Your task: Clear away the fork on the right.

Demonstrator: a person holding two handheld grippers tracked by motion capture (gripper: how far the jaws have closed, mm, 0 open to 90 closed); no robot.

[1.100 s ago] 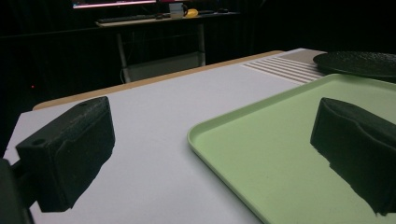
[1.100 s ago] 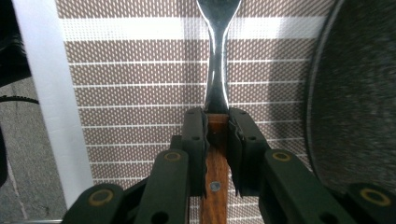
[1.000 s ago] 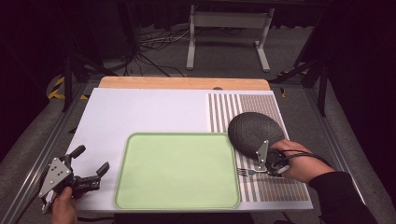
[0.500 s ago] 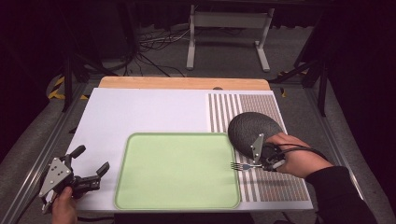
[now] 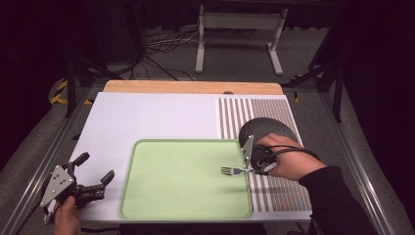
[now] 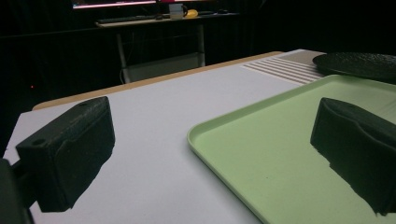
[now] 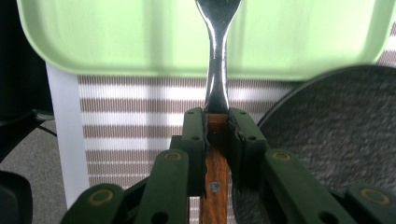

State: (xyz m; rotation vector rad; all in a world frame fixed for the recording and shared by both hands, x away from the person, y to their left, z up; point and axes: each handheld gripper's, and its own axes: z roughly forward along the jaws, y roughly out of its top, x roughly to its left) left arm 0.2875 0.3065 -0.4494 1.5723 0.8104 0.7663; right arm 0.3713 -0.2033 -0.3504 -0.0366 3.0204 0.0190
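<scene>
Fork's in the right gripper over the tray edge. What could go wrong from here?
1. The right gripper pinches the fork only at the top of its wooden handle, with the whole head sticking out, so it may pivot or slip.
2. The tines hang just over the tray near its right rim; coming down low may catch that rim.
3. The dark plate sits close beside the right hand; a pull back may bump it.

White counter [image 5: 156,117] lies under the left tool [image 5: 96,166]. Striped mat [image 5: 281,196] sits directly beneath the right tool [image 5: 250,170]. Wooden strip [image 5: 193,87] runs along the far edge, well beyond both. Grey metal stand [image 5: 238,22] and loose cables [image 5: 161,49] are on the floor farther out.
</scene>
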